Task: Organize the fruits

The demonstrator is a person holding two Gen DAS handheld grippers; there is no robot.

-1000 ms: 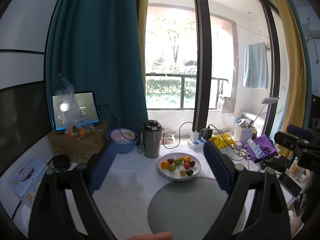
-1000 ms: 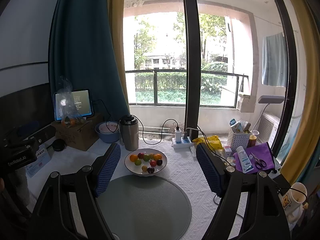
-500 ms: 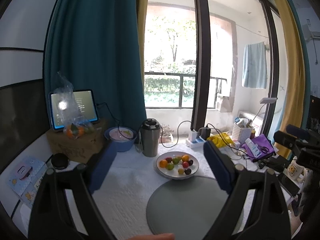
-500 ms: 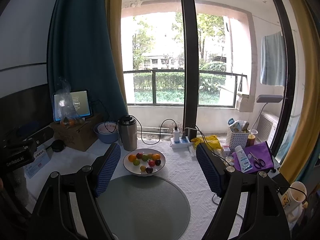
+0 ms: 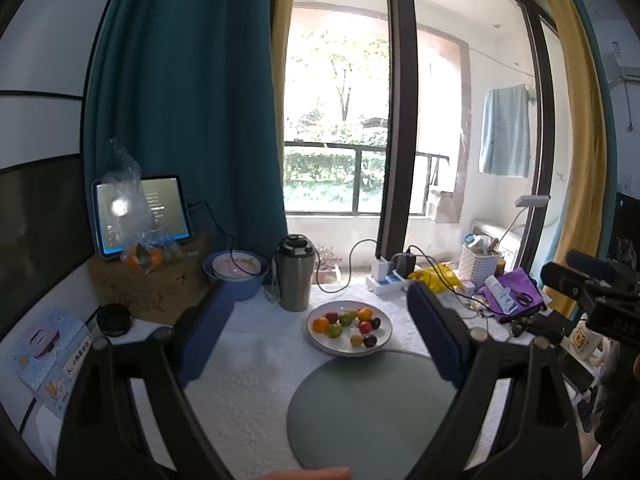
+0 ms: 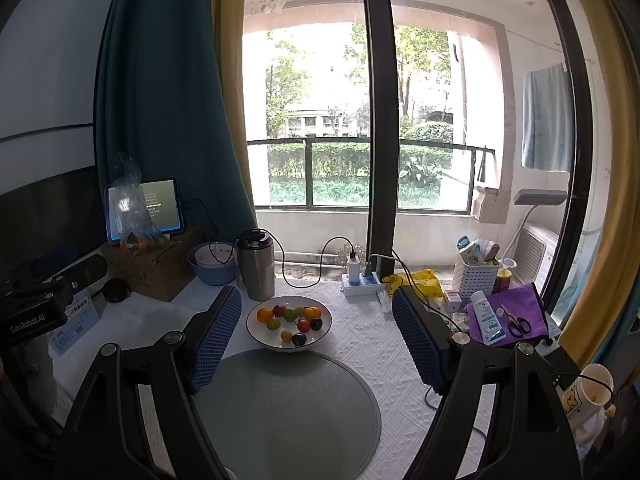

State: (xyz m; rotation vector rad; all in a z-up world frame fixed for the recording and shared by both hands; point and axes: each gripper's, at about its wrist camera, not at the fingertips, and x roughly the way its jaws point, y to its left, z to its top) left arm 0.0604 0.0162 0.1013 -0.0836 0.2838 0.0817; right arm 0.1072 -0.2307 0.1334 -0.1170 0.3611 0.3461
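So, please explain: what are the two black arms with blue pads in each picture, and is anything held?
They are hand-held grippers, not a robot; a person carries one in each hand. Each picture comes from a camera on a gripper, looking along its fingers. The left gripper and the right gripper are open and hold nothing. On the table stand a bowl of fruits, a grey mat before it and a steel flask behind it.
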